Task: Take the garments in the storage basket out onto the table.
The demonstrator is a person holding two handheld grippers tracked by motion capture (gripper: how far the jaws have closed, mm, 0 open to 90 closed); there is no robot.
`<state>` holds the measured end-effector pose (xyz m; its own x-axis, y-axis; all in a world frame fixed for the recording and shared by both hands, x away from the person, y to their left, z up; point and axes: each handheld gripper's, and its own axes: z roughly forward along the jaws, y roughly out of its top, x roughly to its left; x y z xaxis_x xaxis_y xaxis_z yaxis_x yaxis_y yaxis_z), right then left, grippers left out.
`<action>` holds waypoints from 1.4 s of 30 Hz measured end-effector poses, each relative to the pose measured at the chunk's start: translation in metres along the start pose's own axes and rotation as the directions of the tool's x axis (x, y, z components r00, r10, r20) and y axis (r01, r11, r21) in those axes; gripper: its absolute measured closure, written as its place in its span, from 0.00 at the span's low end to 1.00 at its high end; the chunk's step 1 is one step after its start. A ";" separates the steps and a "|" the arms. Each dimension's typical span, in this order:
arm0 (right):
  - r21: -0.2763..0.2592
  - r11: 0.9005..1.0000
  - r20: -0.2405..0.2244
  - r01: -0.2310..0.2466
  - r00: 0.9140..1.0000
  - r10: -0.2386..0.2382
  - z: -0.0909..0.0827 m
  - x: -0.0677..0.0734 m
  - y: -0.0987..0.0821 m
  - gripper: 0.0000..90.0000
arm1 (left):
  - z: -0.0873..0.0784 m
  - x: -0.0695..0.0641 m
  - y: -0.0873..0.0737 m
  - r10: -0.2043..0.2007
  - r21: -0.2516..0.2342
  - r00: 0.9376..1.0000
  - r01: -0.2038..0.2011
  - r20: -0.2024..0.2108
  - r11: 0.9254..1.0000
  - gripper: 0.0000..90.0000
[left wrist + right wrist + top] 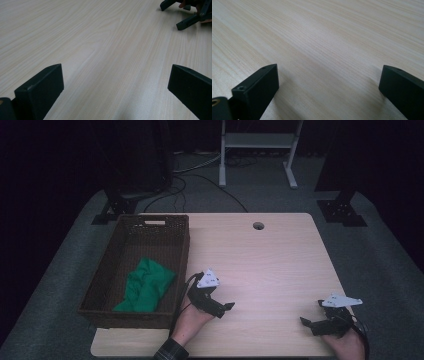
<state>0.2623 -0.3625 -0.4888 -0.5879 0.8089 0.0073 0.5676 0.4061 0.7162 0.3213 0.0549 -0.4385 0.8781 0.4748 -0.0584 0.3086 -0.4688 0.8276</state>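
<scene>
Left gripper: your left gripper (224, 309) sits low over the near part of the surface (270, 265), just right of the basket (131, 242); its jaws stand wide apart with nothing between them, as the left gripper view shows over bare wood grain.
Right gripper: your right gripper (311, 322) rests near the front right corner of the surface, jaws spread wide and empty; its own view shows plain wood between the two black jaws. From the left gripper view it appears far off at the top right (183, 15).
Spacing: the two grippers are well apart, both at your edge of the surface, and their tips point toward each other.
Cloth: the green cloth (145, 285) lies crumpled inside the basket, toward its near half, touched by neither gripper.
Basket: the dark woven basket stands on the left side of the surface, its long side running away from you, its near end overhanging the front left edge.
Hands: your left hand (190, 322) and a plaid sleeve (170, 352) enter from the bottom.
</scene>
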 end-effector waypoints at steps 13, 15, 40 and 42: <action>0.000 1.000 0.000 0.000 1.000 0.000 0.000 0.000 0.000 0.02 | -0.001 0.000 0.001 -0.005 0.000 1.000 0.005 -0.008 1.000 0.00; 0.000 1.000 0.000 0.000 1.000 0.000 0.000 0.000 0.000 0.02 | -0.001 -0.001 0.002 -0.004 0.003 1.000 0.004 -0.008 1.000 0.00; 0.001 1.000 -0.004 0.002 1.000 -0.002 0.000 0.000 0.000 0.02 | -0.006 0.000 0.009 -0.007 -0.014 1.000 0.007 -0.012 1.000 0.00; 0.001 1.000 -0.004 0.002 1.000 -0.002 0.000 0.000 0.000 0.02 | -0.006 0.000 0.009 -0.008 -0.013 1.000 0.008 -0.012 1.000 0.00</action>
<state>0.2621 -0.3622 -0.4888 -0.5918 0.8061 0.0088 0.5668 0.4083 0.7155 0.3220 0.0545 -0.4277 0.8712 0.4875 -0.0585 0.3109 -0.4556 0.8341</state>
